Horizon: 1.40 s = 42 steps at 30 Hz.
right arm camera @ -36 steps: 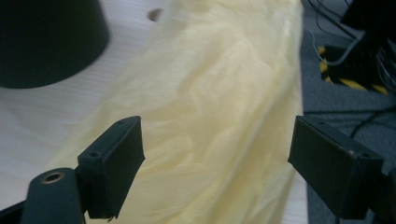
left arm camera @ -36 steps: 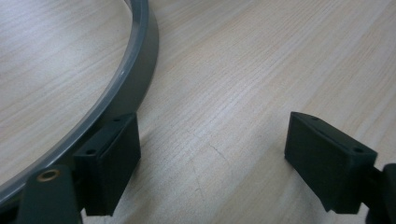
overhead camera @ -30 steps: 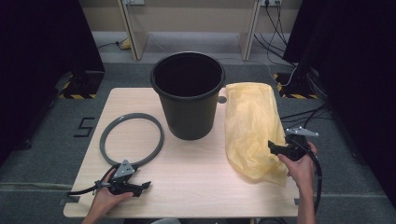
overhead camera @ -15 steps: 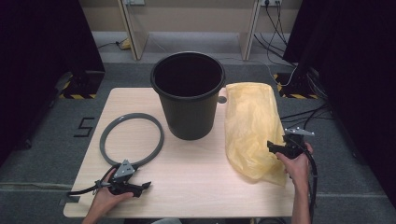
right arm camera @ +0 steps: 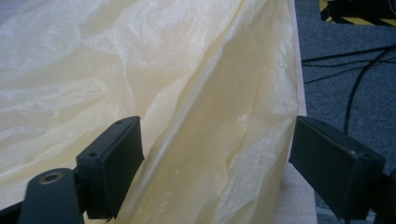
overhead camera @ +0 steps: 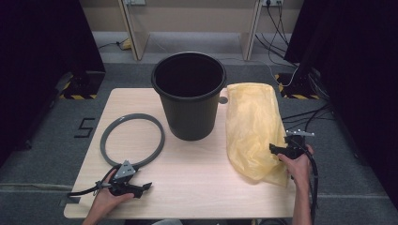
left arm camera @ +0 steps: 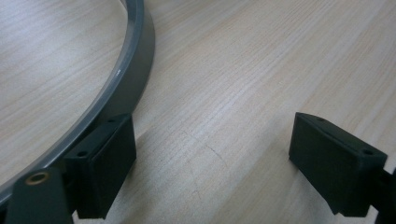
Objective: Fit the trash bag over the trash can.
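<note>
Left gripper (overhead camera: pixel 141 187) and right gripper (overhead camera: pixel 274 149) low (fingers spread wide).

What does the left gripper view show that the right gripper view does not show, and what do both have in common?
The left gripper view shows the grey ring curving past one jaw, lying on bare wooden table. The right gripper view shows the yellow plastic bag between the open jaws, with cables on the grey floor beyond the table edge. Both show a pair of black jaws standing wide apart: left gripper, right gripper.
</note>
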Tool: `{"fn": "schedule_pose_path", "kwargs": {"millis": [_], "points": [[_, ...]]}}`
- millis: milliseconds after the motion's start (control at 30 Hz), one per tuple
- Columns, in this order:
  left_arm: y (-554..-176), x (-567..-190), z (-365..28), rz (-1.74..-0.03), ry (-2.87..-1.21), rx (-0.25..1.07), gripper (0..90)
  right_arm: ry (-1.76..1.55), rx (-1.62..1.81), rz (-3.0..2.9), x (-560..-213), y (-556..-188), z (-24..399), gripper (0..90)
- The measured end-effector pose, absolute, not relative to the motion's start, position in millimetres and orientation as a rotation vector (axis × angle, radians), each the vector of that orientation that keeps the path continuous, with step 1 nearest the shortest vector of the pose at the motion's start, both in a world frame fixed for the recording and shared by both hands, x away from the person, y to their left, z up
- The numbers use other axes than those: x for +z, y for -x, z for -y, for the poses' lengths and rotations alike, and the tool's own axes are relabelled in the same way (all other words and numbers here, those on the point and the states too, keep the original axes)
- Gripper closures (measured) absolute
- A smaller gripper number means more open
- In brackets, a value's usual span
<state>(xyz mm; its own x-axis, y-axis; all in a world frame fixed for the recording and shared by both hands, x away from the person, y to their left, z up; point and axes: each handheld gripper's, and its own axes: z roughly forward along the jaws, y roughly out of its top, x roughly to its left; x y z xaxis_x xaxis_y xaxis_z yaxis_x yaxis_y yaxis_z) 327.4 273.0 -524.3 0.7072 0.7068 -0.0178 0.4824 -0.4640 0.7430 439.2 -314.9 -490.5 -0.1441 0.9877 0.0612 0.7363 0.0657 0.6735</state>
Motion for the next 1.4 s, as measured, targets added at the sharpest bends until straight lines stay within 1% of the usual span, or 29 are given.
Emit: {"fn": "schedule_pose_path", "kwargs": {"millis": [167,233,267,300,433,467,533,600,633,667,800,933,1000,1400], "points": [[-327,-524,-273,-0.901,-2.153,0.379,13.9,-1.748,0.753,-1.952,-499,-443,312,18.2],[-327,-524,-273,-0.901,-2.152,0.379,13.9,-1.710,0.715,-1.971,-502,-443,311,16.7],[-327,-524,-273,-0.901,-2.152,0.379,13.9,-1.714,0.702,-1.970,-502,-443,308,17.0],[-327,-524,-273,-0.901,-2.152,0.379,13.9,-1.706,0.705,-1.973,-502,-442,308,19.2],[-327,-524,-273,-0.901,-2.152,0.379,13.9,-1.633,0.747,-2.019,-501,-437,305,41.0],[-327,-524,-273,-0.901,-2.152,0.379,13.9,-1.633,0.755,-2.018,-500,-437,304,47.9],[-327,-524,-273,-0.901,-2.152,0.379,13.9,-1.616,0.778,-2.029,-499,-436,303,65.8],[-327,-524,-273,-0.901,-2.153,0.380,13.9,-1.616,0.822,-2.032,-500,-435,302,79.2],[-327,-524,-273,-0.901,-2.153,0.379,13.9,-1.609,0.841,-2.037,-501,-435,301,83.4],[-327,-524,-273,-0.901,-2.153,0.379,13.9,-1.607,0.855,-2.039,-502,-435,300,85.6],[-327,-524,-273,-0.901,-2.153,0.379,13.9,-1.592,0.938,-2.038,-499,-436,294,88.5],[-327,-524,-273,-0.901,-2.153,0.379,13.9,-1.551,1.057,-1.990,-479,-438,289,89.0],[-327,-524,-273,-0.901,-2.152,0.379,13.9,-1.536,1.138,-1.954,-464,-443,289,89.1],[-327,-524,-273,-0.903,-2.152,0.379,13.9,-1.477,1.288,-1.910,-372,-489,285,89.2]]}}
